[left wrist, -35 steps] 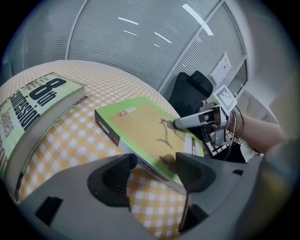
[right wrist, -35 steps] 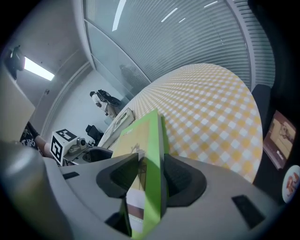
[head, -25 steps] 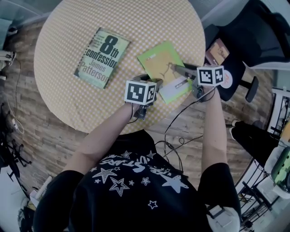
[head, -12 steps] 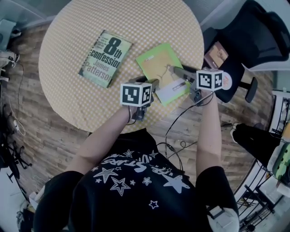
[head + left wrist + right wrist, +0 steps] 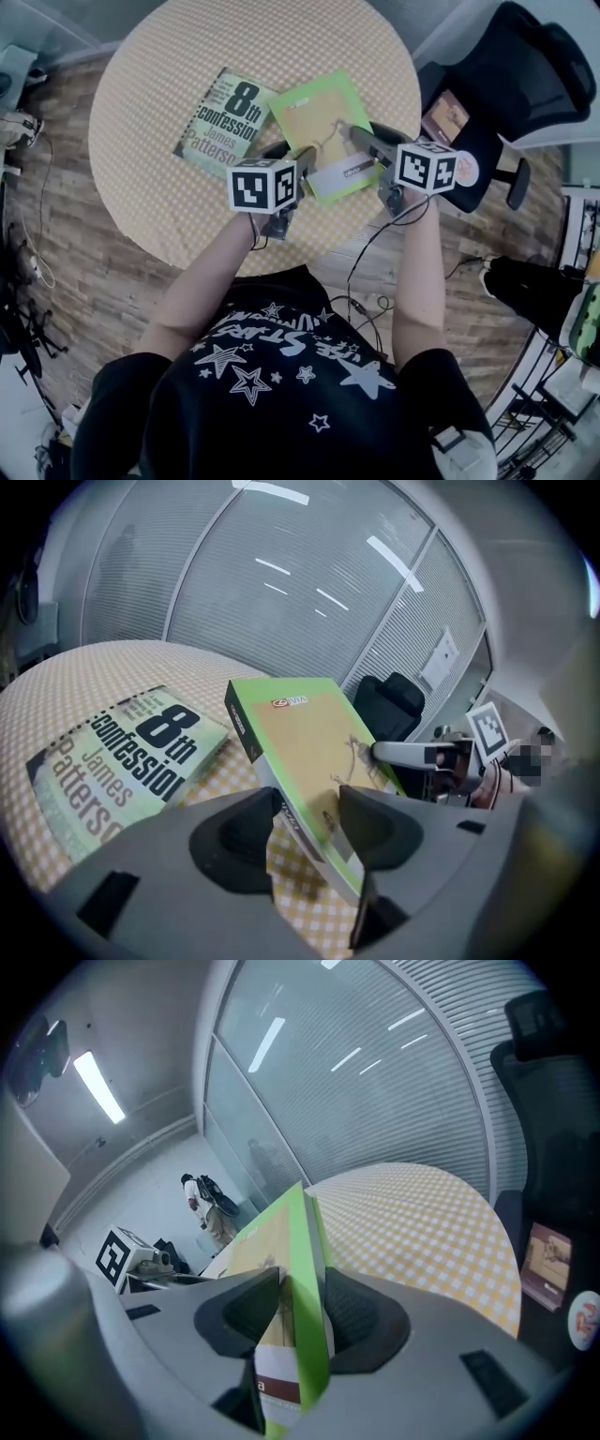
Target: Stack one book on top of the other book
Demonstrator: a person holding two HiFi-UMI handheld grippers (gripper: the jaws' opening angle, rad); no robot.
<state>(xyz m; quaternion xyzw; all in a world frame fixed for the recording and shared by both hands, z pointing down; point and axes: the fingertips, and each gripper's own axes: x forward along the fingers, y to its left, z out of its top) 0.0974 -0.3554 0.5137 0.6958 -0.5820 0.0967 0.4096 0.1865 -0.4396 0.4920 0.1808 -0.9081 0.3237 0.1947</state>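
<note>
Both grippers hold the green paperback [image 5: 314, 117] off the round checked table [image 5: 178, 211]. My left gripper [image 5: 292, 156] has the book's near left edge [image 5: 309, 733] between its pads, and its jaws are closing on it. On the right side my right gripper [image 5: 354, 136] is shut on the book's edge [image 5: 300, 1269]. The other book, "8th Confession" [image 5: 225, 127], lies flat on the table just left of the green one [image 5: 131, 761]. In the head view the green book's left corner reaches over its right edge.
A black office chair [image 5: 525, 75] stands off the table's right side, with small items on the floor by its base [image 5: 448, 117]. Cables trail over the wooden floor below the table's near edge. Glass partitions with blinds lie beyond the table.
Both grippers have risen with the green book and carried it left and away from the person, toward "8th Confession". The gap between the two books has closed.
</note>
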